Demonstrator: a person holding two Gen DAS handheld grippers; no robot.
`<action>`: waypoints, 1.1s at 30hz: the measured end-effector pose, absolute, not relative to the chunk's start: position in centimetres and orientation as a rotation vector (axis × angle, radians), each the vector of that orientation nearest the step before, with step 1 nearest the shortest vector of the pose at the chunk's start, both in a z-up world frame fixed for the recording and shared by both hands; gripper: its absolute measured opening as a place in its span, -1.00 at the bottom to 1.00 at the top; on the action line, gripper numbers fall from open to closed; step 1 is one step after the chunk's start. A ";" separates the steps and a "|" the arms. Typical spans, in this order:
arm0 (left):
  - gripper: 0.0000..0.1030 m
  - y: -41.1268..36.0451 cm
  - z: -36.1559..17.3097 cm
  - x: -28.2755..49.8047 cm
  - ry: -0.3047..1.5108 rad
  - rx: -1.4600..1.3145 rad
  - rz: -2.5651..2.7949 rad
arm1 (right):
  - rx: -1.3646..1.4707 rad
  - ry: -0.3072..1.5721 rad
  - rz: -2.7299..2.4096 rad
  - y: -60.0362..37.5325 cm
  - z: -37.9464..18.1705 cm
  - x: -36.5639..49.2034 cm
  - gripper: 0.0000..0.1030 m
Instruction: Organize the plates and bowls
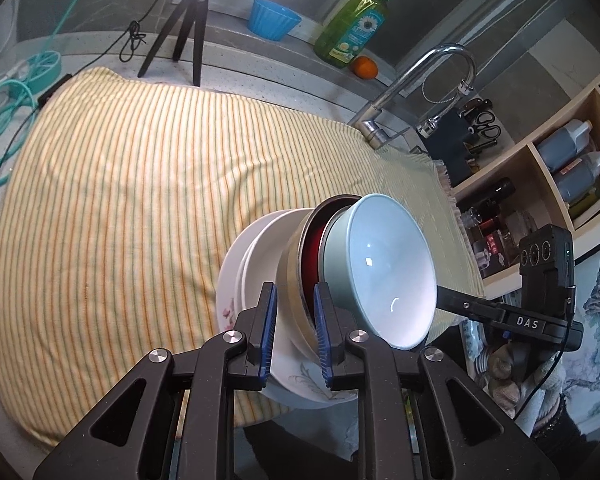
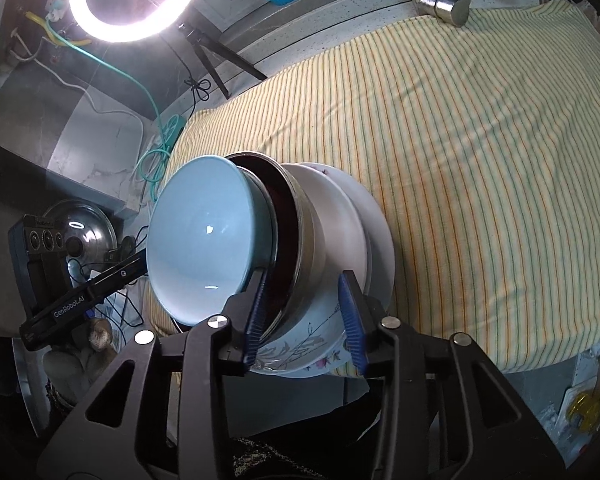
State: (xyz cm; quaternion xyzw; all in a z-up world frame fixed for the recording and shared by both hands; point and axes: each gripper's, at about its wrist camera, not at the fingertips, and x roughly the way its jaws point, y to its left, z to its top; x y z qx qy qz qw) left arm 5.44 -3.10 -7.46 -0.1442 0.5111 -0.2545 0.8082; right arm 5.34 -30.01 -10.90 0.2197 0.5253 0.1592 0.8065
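Note:
A stack stands at the near edge of the striped cloth point(image 1: 120, 184). A light blue bowl point(image 1: 380, 272) point(image 2: 204, 236) sits in a metal bowl point(image 1: 290, 280) point(image 2: 306, 224) with a dark red inside, on white plates point(image 1: 256, 248) point(image 2: 356, 216) and a flowered plate point(image 2: 300, 348). My left gripper point(image 1: 294, 288) straddles the metal bowl's wall, with a thin gap at its pads. My right gripper point(image 2: 303, 276) is open on the opposite side, its pads clear of the metal bowl's wall and the white plate's rim between them.
A faucet point(image 1: 420, 76) point(image 2: 444, 4) rises behind the cloth. A blue ribbed cup point(image 1: 274, 18), a green soap bottle point(image 1: 352, 28), an orange point(image 1: 365, 67) and a tripod point(image 1: 184, 28) stand on the back ledge. Shelves of bottles point(image 1: 560, 160) are at the right. Broad bare cloth lies beyond the stack.

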 end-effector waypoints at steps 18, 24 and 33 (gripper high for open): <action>0.26 -4.7 -3.3 2.8 0.930 -0.104 -0.410 | 0.326 0.975 0.298 -30.1 -6.8 2.7 0.74; 0.28 -6.3 -2.8 1.5 0.908 -0.117 -0.336 | 0.235 0.946 0.355 -30.3 -5.6 3.1 0.74; 0.28 -8.1 -3.0 -1.3 0.904 -0.144 -0.251 | 0.175 0.870 0.397 -32.3 -4.2 1.8 0.89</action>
